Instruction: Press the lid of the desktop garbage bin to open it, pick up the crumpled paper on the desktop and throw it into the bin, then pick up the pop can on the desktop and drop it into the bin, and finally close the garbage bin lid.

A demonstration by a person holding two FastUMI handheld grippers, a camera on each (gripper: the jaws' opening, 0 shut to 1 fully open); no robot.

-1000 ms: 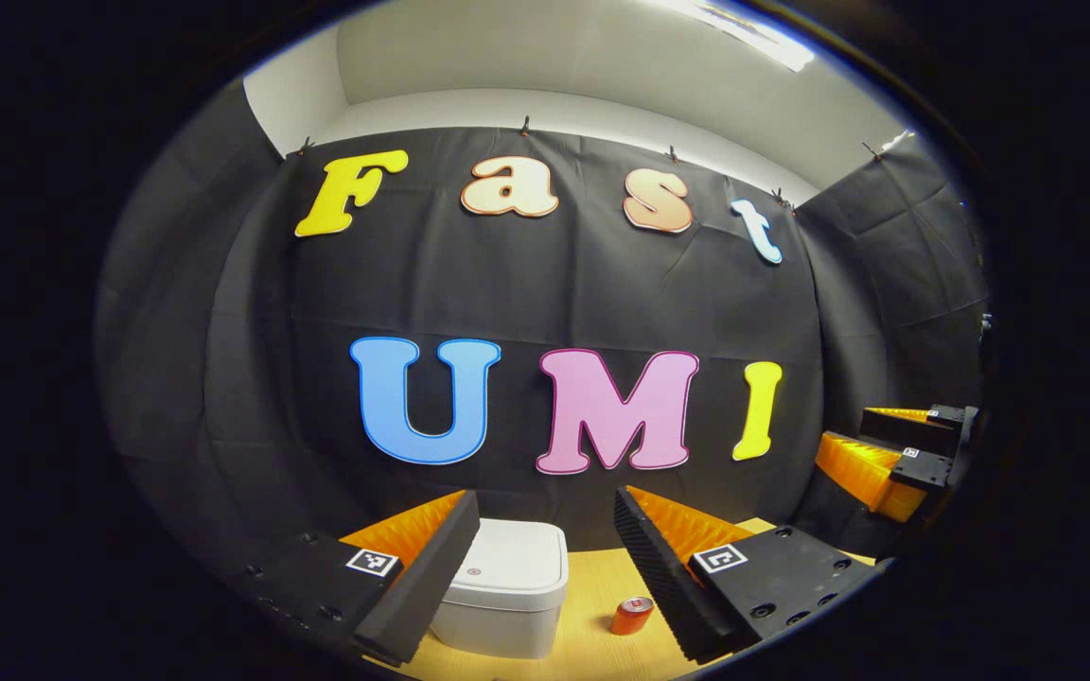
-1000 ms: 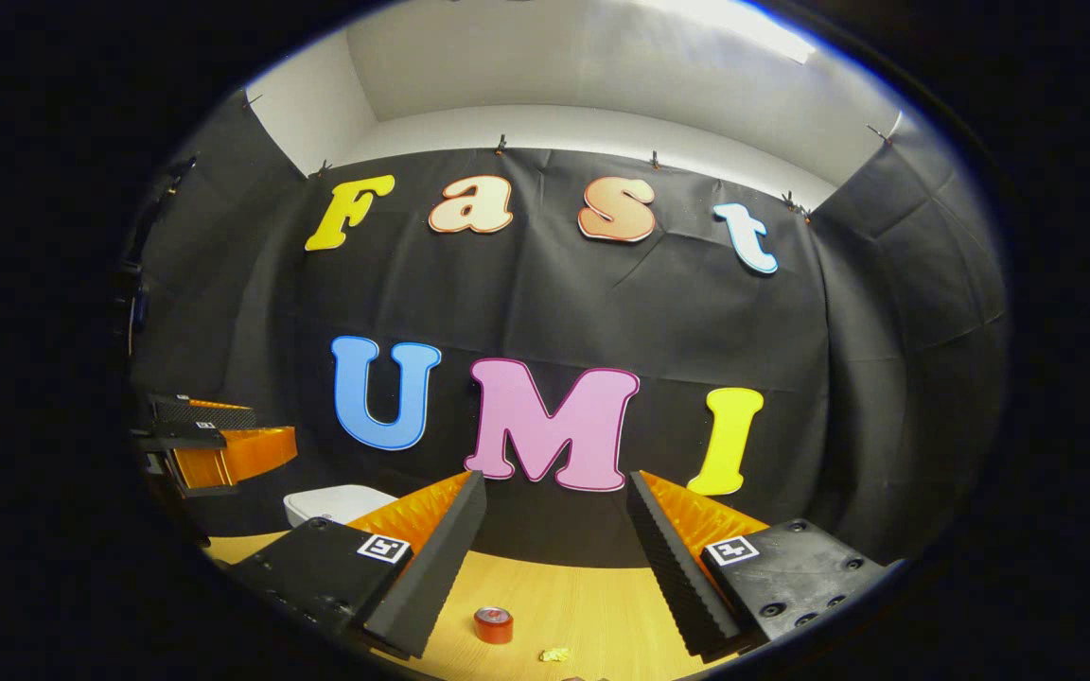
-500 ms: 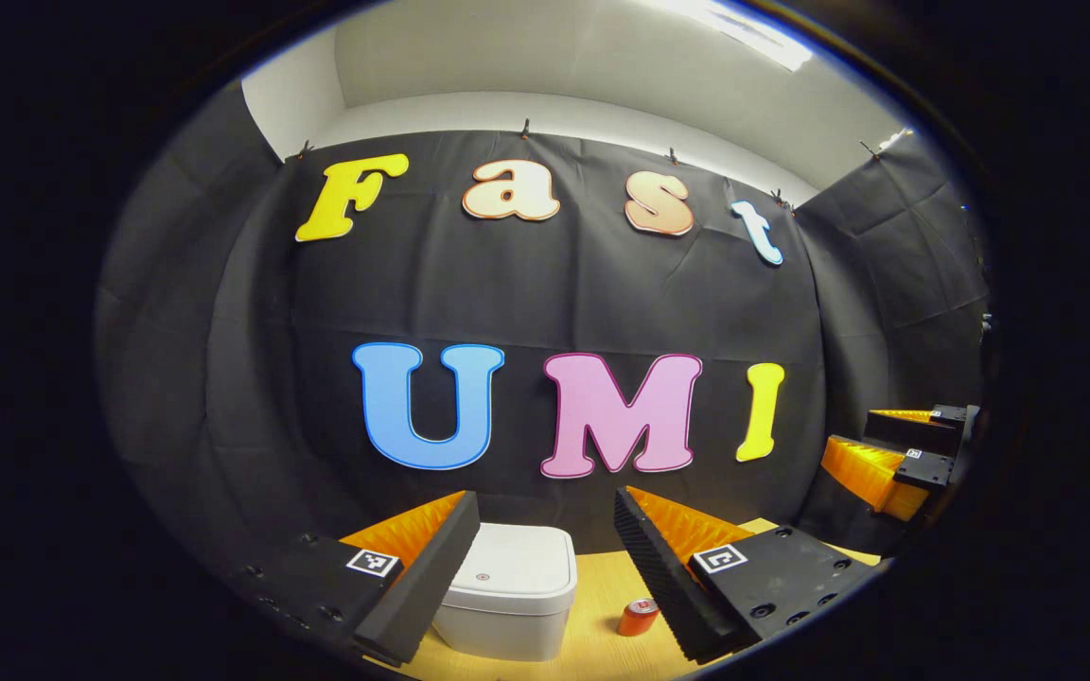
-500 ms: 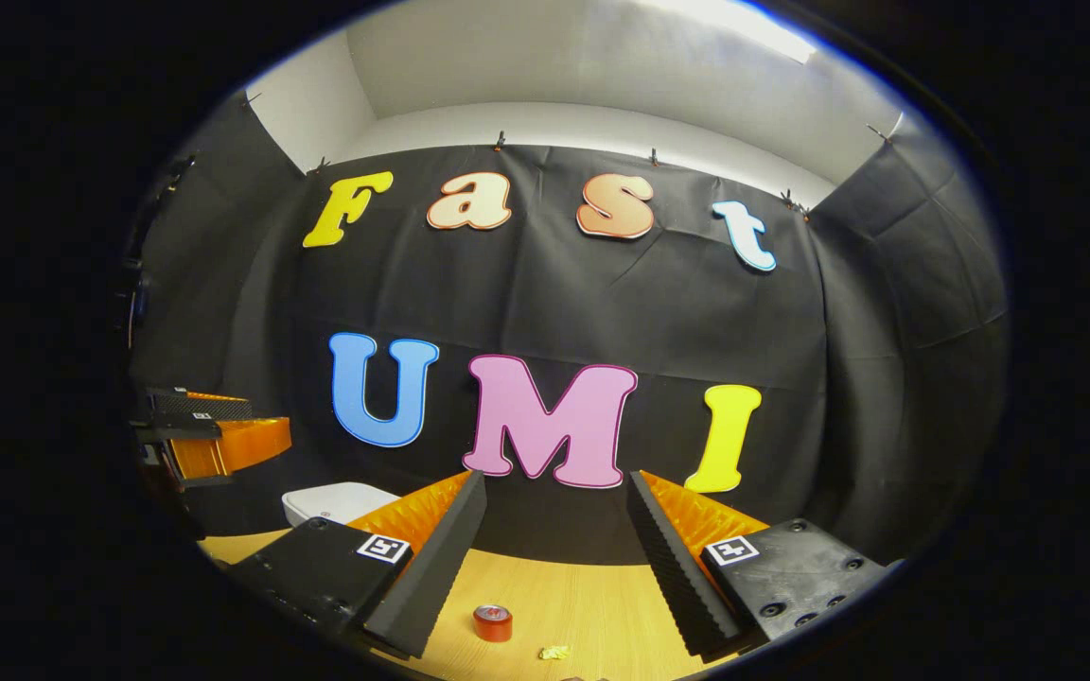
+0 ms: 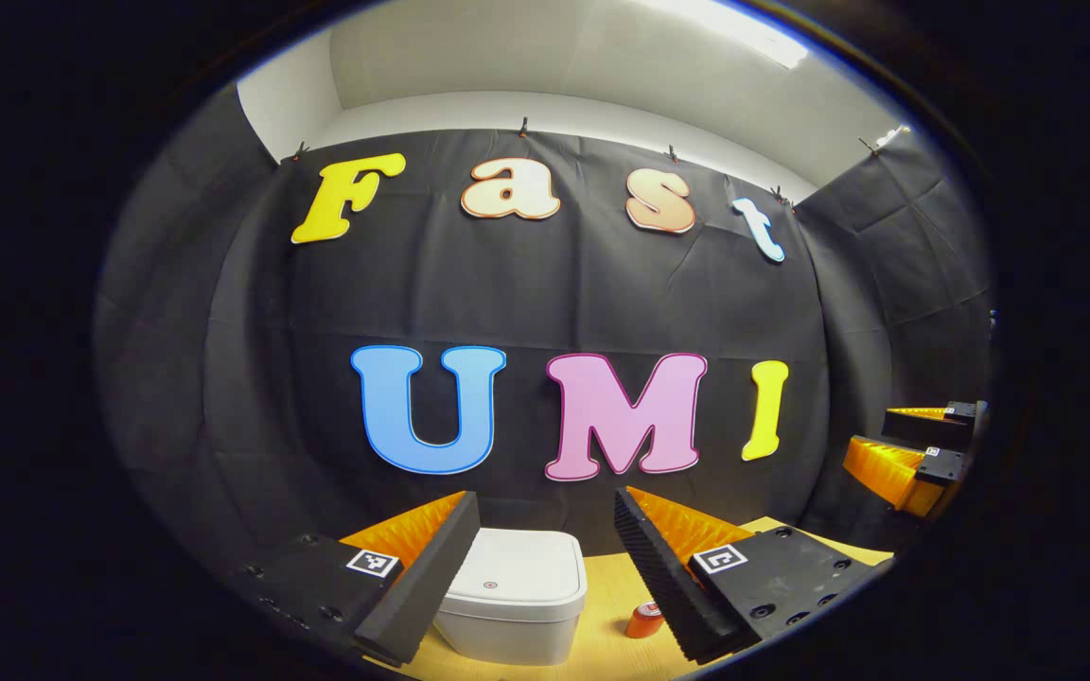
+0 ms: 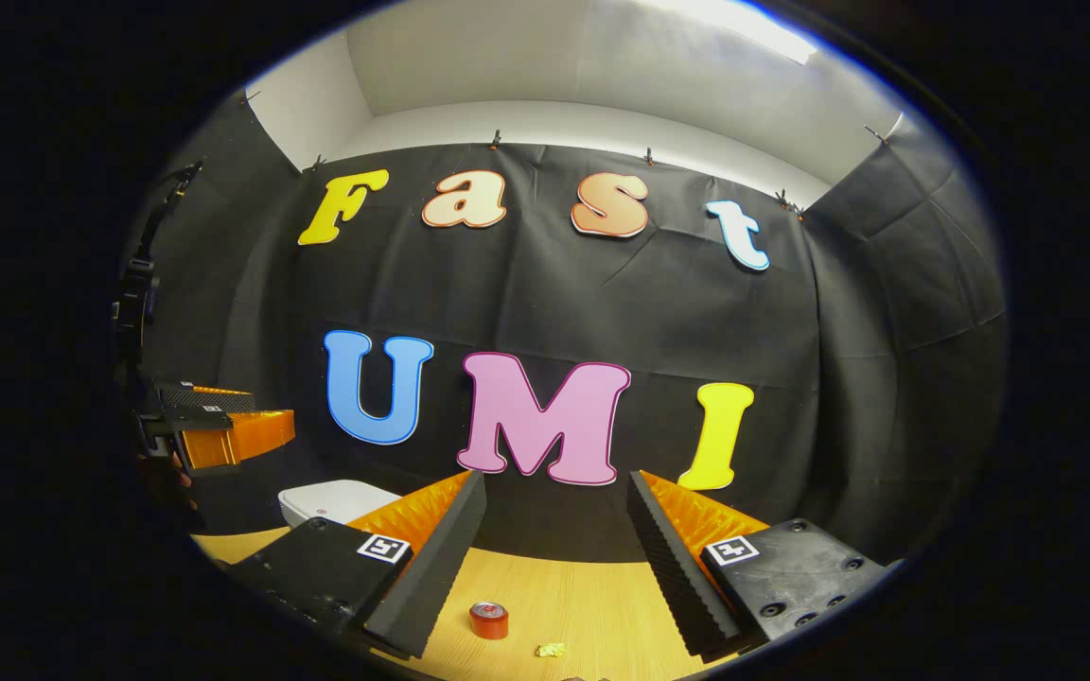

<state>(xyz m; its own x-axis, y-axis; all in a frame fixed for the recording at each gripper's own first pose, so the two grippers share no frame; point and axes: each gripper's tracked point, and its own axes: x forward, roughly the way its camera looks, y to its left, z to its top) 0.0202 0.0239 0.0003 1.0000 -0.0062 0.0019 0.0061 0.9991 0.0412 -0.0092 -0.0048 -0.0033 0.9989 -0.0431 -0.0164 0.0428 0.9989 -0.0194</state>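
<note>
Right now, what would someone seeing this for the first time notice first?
Probably the white bin, lid shut, on the wooden desk right ahead of the open left gripper. Next the red can lying on the desk before the open right gripper, with the small yellow paper just beside it.

white bin [image 5: 512, 601] lid shut; red can [image 6: 488, 620] upright beside yellow paper wad [image 6: 552, 650].

White bin [image 5: 510, 596], red can [image 6: 488, 620], yellow paper [image 6: 552, 650] — all on a light wood-grain desktop [image 6: 592, 605].
</note>
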